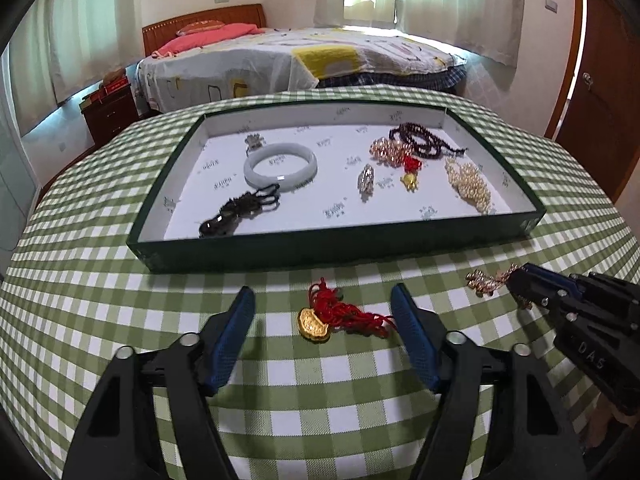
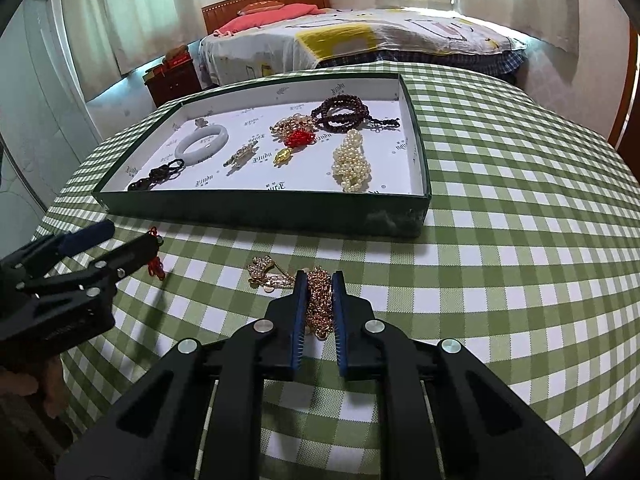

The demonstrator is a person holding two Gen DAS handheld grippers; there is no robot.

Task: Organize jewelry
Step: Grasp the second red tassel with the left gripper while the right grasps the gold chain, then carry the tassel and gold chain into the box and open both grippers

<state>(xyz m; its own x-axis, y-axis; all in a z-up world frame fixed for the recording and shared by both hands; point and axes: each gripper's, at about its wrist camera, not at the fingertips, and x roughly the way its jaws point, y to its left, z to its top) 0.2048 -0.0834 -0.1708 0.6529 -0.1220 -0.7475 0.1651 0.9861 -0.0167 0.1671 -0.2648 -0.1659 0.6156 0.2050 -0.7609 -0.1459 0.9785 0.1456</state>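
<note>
Inside, the tray (image 2: 416, 152) holds a bangle (image 2: 202, 145) and pearls (image 2: 352, 164).

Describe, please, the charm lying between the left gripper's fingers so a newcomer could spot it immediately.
Start at the green tray on the checked tablecloth; just in front of its near wall, between the open left gripper fingers, lies the gold charm. Unlike the gold chain nearby, it trails a red knotted tassel.

Both wrist views low over the table, facing the tray (image 1: 336, 248) (image 2: 260, 216), bed beyond
</note>
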